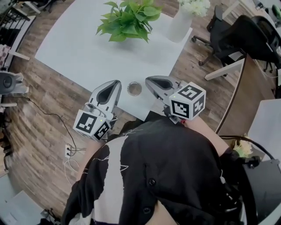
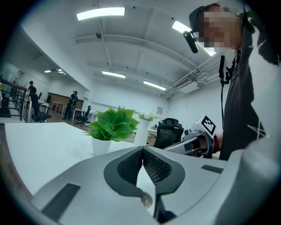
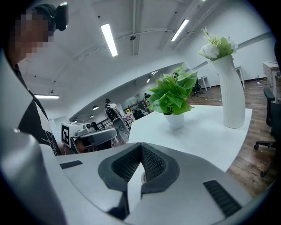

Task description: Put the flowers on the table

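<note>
Room: an open office with ceiling strip lights and a wood-plank floor [image 1: 52,96] is shown; a white table [image 1: 79,52] stands ahead of the person.
Left gripper [image 1: 115,83]: it is held low at the table's near edge and pointed across the top. Its jaws are closed, the ribbed pads [image 2: 131,166] are pressed together at the tips, and nothing is gripped.
Right gripper [image 1: 148,80]: it is held near the left one, at the same edge. Its jaws are likewise closed, the pads [image 3: 151,163] meet at the tips, and nothing is gripped.
Disc [image 1: 134,88]: a small round disc lies on the table's near edge, between the two gripper tips and apart from both.
Jacket [image 1: 175,176]: the lower head view is filled by the person's dark jacket.
Plant [image 1: 129,19]: a leafy green plant in a white pot [image 3: 175,119] is set further in on the table, upright.
Vase [image 1: 180,24]: a tall white vase is placed upright near the table's far right corner, beside the plant.
Flowers [image 1: 195,6]: white blooms with green leaves are seen in the vase's mouth, well apart from both grippers.
Bloom [image 1: 242,148]: a pale bloom is seen off the table at the person's right; it is too small to be made out further.
Chair [image 1: 228,30]: a black office chair is parked beyond the table's right corner.
Socket [image 1: 69,150]: a floor socket with cables is seen at the person's left.
</note>
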Tool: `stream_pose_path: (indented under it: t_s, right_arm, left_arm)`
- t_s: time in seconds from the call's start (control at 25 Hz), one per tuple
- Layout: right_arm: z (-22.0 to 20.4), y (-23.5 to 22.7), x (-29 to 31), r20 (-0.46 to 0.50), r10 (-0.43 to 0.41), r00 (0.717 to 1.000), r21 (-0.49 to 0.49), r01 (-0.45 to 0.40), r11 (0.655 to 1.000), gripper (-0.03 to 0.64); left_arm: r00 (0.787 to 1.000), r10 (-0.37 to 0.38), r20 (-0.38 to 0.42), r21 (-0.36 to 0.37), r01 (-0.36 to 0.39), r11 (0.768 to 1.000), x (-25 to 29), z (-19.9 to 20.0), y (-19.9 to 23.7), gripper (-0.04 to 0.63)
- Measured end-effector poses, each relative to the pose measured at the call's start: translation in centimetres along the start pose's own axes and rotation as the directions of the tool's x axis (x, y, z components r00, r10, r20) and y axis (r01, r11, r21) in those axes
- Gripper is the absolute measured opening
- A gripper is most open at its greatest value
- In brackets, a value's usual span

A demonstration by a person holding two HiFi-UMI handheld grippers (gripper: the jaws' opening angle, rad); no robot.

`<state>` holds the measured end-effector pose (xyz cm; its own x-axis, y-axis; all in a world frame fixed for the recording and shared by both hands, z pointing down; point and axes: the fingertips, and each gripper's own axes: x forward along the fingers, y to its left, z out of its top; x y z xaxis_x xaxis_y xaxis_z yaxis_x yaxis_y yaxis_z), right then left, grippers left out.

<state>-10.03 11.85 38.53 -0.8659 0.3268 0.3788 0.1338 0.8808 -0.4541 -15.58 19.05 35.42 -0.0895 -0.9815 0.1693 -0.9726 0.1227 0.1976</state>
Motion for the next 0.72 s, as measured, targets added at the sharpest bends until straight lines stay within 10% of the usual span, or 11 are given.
stream_pose_path:
  t_s: [0.72]
  right_arm:
    - [-1.4,-5.3,-4.6,0.063,-0.108,0.992,0.125,0.1,0.987,0.012]
  left_arm:
    - [0.995,-0.006,-0.1,-0.026,0.004,1.0,3.2,-2.8,-1.9,0.014]
